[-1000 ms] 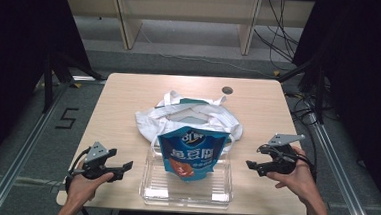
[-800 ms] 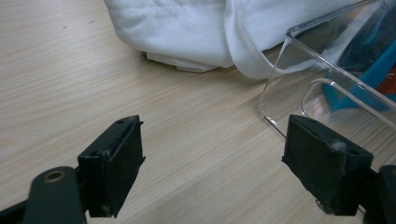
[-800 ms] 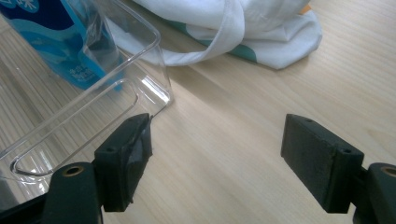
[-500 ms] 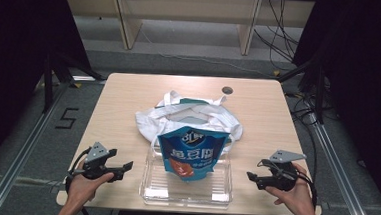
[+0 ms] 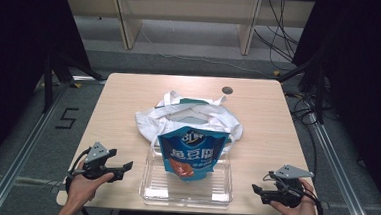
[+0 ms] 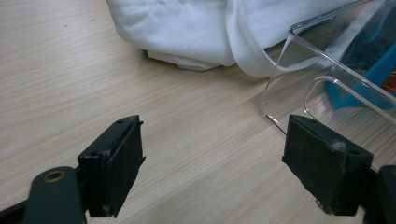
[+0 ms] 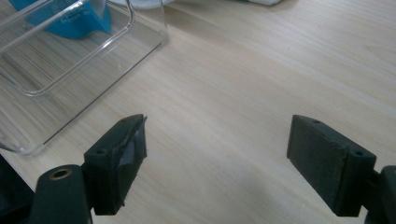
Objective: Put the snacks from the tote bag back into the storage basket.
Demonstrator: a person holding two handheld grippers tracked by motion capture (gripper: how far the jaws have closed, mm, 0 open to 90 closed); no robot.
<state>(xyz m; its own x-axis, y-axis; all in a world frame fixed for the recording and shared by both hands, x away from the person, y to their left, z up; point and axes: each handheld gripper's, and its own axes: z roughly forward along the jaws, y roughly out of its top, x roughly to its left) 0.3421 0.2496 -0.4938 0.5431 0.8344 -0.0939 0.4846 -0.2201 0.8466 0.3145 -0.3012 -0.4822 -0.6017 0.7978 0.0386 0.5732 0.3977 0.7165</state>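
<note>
Worktop status: your right tongs point(image 5: 263, 190) have just widened, empty, and dropped beside the clear tray point(image 5: 146, 185); left tongs point(image 5: 123, 167) apart, idle; blue snack pouch point(image 5: 191, 152) released.

The left hand point(image 5: 81, 186) comes in from the bottom edge and holds the black left gripper point(image 5: 124, 167) level, its jaws set wide apart with nothing between them. The right hand point(image 5: 297, 211) holds the black right gripper point(image 5: 256, 190) pointing inward; its jaws have just been opening and stand wide, empty.
</note>
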